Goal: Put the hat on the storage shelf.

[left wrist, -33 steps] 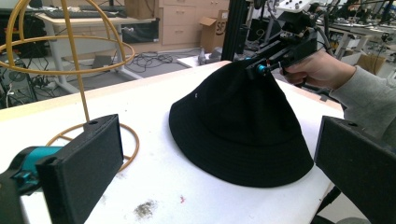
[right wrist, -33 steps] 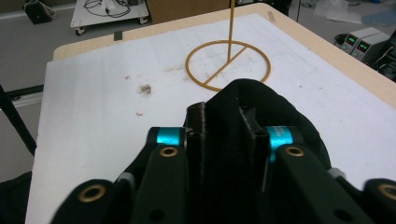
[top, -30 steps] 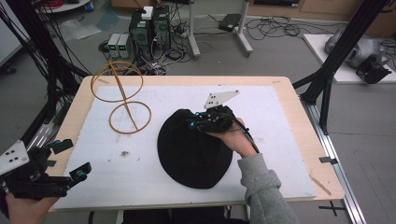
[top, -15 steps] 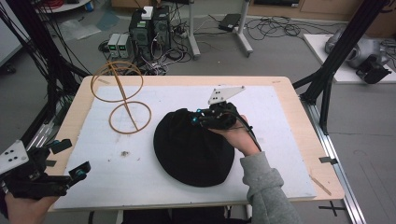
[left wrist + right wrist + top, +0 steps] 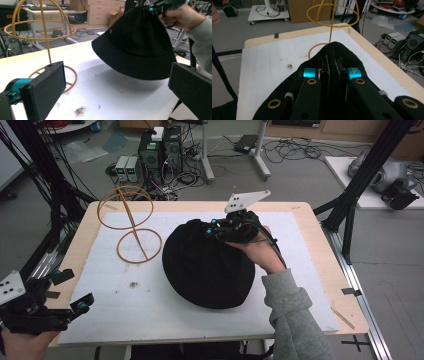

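Observation:
A black bucket hat (image 5: 207, 265) hangs above the middle of the white table mat (image 5: 125, 305), lifted clear of it in the left gripper view (image 5: 137, 47). My right gripper (image 5: 220, 231) is shut on a fold of the hat's crown (image 5: 331, 65). A yellow wire hat stand (image 5: 131, 220) rises at the back left, with its ring base on the mat (image 5: 50, 37) (image 5: 332, 15). My left gripper (image 5: 67, 292) is held open at the table's front left corner, its pads (image 5: 43, 88) wide apart and nothing between them.
The wooden table edge (image 5: 325, 265) frames the mat. A small dark speck of dirt (image 5: 133, 284) lies on the mat in front of the stand. Black frame posts (image 5: 357, 195) stand to the right, and electronics boxes (image 5: 155, 150) and cables sit on the floor behind.
The right gripper has moved the hat slightly left and up, toward the stand. The left gripper has stayed put.

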`<move>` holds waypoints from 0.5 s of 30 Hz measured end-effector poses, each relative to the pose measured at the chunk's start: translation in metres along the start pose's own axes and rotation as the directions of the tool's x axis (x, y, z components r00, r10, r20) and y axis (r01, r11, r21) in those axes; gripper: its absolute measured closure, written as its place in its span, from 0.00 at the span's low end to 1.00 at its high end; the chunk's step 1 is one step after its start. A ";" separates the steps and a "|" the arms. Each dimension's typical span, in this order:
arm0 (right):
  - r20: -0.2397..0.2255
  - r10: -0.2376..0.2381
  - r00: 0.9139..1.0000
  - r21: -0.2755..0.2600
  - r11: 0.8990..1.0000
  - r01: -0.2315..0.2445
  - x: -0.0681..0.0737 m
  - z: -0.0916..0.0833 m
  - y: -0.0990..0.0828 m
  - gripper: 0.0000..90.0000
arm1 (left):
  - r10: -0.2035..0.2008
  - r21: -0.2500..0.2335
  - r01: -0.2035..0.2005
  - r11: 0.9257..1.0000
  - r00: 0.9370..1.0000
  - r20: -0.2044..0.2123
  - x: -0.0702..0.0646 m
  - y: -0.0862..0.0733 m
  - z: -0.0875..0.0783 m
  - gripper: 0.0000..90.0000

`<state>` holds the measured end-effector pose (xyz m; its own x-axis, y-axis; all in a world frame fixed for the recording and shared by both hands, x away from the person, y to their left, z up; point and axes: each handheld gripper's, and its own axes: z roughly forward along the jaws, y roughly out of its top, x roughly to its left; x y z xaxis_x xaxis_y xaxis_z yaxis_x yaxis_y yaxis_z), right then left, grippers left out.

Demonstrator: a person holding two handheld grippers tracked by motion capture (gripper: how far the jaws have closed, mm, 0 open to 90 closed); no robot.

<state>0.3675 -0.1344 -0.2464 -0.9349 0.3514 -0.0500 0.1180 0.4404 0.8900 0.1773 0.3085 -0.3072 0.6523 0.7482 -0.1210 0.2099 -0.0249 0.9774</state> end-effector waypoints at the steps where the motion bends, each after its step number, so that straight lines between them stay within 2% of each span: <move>1: -0.003 -0.005 1.000 0.000 1.000 0.005 -0.001 -0.002 0.004 0.96 | -0.002 -0.001 0.002 1.000 1.000 0.001 0.000 0.000 0.000 0.02; 5: -0.009 -0.017 1.000 -0.018 1.000 0.017 -0.003 -0.008 0.022 0.96 | -0.008 -0.006 0.009 1.000 1.000 0.007 0.000 0.001 0.001 0.02; 6: -0.009 -0.017 1.000 -0.018 1.000 0.017 -0.003 -0.008 0.022 0.96 | -0.008 -0.004 0.008 1.000 1.000 0.007 0.000 0.001 0.001 0.02; 11: -0.029 -0.052 0.998 -0.049 0.998 0.051 -0.004 -0.018 0.048 0.97 | -0.015 -0.010 0.015 1.000 1.000 0.011 0.001 0.001 0.000 0.02; 13: -0.032 -0.059 0.998 -0.049 0.997 0.058 -0.004 -0.024 0.061 0.97 | -0.019 -0.012 0.019 1.000 1.000 0.006 0.002 0.001 -0.001 0.02; 14: -0.029 -0.060 0.998 -0.055 0.997 0.058 -0.004 -0.026 0.066 0.97 | -0.030 -0.018 0.030 0.999 1.000 -0.009 0.003 0.001 -0.003 0.02; 15: -0.029 -0.060 0.998 -0.055 0.997 0.058 -0.004 -0.026 0.066 0.97 | -0.030 -0.018 0.030 0.999 1.000 -0.009 0.003 0.001 -0.003 0.02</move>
<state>0.3702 -0.1284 -0.1754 -0.9496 0.3005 -0.0897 0.0451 0.4141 0.9091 0.1777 0.3128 -0.3058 0.6390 0.7547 -0.1487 0.2159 0.0095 0.9764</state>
